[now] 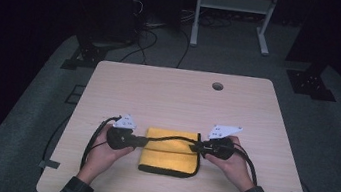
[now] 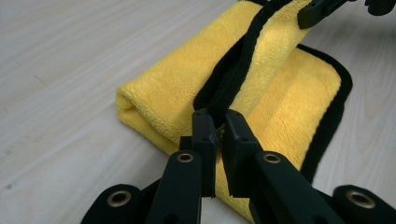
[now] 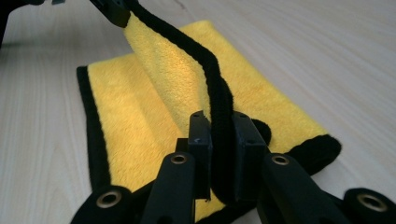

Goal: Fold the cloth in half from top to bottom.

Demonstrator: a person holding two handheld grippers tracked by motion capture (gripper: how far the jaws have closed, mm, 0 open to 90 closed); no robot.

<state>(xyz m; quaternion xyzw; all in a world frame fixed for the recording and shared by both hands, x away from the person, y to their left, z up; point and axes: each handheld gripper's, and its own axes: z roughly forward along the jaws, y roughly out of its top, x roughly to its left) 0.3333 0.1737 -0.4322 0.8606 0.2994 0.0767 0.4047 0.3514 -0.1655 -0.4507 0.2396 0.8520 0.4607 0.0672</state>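
One yellow towel, black-trimmed, lies folded on table near person's edge, between both hands. Top layer's trimmed edge raised off lower layers, stretched between grippers. Left gripper clamped narrow on trim at one end; right gripper clamped on trim at other end. Risks, judged: bite shallow, on thick trim only, so uneven pull may slip edge from jaws; lower layers unpinned, may drag or bunch across smooth wood.

No readable text, label, brand, number or sign appears anywhere in these views.
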